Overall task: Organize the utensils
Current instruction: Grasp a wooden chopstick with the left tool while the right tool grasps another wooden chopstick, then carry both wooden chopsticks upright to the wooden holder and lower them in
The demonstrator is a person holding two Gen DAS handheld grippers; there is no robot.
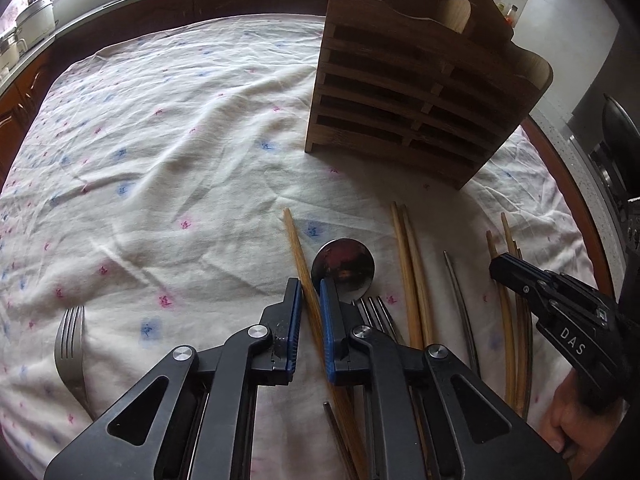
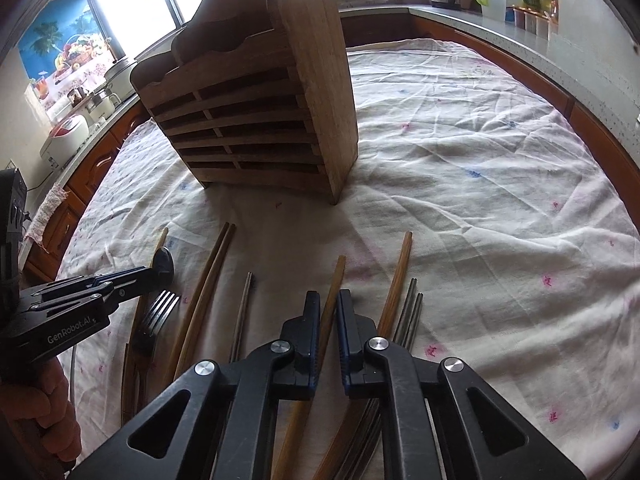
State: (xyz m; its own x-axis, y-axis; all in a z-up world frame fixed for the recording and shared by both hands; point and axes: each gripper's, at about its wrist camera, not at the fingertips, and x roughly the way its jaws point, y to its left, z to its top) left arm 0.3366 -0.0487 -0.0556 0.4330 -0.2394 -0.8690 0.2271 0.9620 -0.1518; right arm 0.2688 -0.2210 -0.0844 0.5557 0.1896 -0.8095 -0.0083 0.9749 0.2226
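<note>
My left gripper (image 1: 310,286) is shut on a wooden chopstick (image 1: 294,236) that runs up between its blue pads. A steel spoon (image 1: 344,266) and a fork (image 1: 376,308) lie just right of it. My right gripper (image 2: 329,298) is shut on another wooden chopstick (image 2: 339,272) lying on the cloth. The slatted wooden utensil holder (image 1: 400,100) (image 2: 260,120) stands upright beyond both. In the left wrist view the right gripper (image 1: 496,266) shows at the right edge. In the right wrist view the left gripper (image 2: 148,274) shows at the left, by the spoon (image 2: 164,260).
More utensils lie in a row on the flowered tablecloth (image 1: 180,140): a wooden chopstick pair (image 1: 408,248), a metal chopstick (image 1: 456,280), a second fork (image 1: 70,344), another wooden chopstick (image 2: 402,264) and a metal pair (image 2: 412,304). A kitchen counter (image 2: 520,28) with a kettle rings the table.
</note>
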